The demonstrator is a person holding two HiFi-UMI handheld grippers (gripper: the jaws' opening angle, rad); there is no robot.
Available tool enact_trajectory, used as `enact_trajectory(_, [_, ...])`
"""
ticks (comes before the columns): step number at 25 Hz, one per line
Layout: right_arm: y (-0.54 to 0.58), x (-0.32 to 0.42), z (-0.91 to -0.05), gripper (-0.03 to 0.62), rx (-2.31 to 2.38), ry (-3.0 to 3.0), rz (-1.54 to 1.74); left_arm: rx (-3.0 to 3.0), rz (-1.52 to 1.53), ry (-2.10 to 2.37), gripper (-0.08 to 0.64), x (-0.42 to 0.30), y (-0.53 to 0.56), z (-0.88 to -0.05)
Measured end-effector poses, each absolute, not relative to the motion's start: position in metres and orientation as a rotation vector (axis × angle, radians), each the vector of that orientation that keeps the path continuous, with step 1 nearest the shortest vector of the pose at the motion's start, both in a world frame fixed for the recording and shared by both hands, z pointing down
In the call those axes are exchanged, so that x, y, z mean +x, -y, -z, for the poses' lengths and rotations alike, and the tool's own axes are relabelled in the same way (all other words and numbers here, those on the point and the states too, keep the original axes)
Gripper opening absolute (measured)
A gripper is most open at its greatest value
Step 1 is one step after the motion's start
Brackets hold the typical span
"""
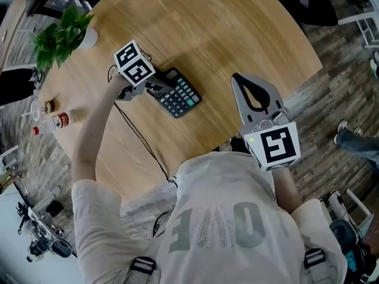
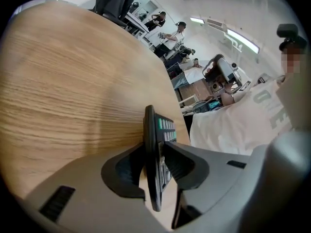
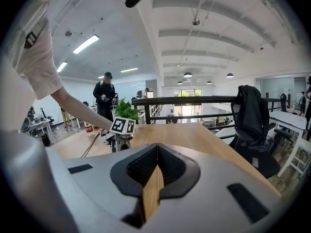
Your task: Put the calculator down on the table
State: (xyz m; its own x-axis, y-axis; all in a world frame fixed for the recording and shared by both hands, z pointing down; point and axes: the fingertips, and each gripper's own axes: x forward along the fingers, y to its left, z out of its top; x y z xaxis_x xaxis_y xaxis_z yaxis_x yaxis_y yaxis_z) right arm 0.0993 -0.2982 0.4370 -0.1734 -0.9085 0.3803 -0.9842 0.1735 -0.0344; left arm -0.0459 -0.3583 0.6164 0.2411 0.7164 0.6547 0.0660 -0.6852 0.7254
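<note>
My left tongs (image 1: 155,89) are clamped on the dark, flat calculator with grey and green keys (image 1: 179,94). In the left gripper view the left tongs (image 2: 158,152) have both ribbed pads pressed against its two faces, and the calculator (image 2: 151,130) stands on edge between them, keys towards the right-hand pad. It sits low over the middle of the round, pale wooden table (image 1: 237,34), keys up, slightly towards the table's left side. I cannot tell whether it is touching the wood.

My right tongs (image 1: 238,78) hover over the table's near edge, well apart from the calculator. In the right gripper view they (image 3: 156,152) are narrow, tips together, with nothing between them but a strip of tabletop showing through the gap below.

A leafy green plant in a white pot (image 1: 62,34) stands at the table's far left edge, and a small clear bottle with a red label (image 1: 56,122) lies on its side at the left edge.
</note>
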Motion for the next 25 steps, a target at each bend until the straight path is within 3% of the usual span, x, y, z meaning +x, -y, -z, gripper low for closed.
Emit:
enact_trajectory(11, [0.297, 0.089, -0.443, 0.018, 1.789, 2.167, -0.419, 2.076, -1.498, -0.635, 0.129, -0.045, 0.368, -0.627])
enact_trajectory(25, [0.291, 0.082, -0.426, 0.018, 1.779, 2.224, -0.33, 2.459, -1.703, -0.437, 0.302, -0.038, 0.387, -0.624])
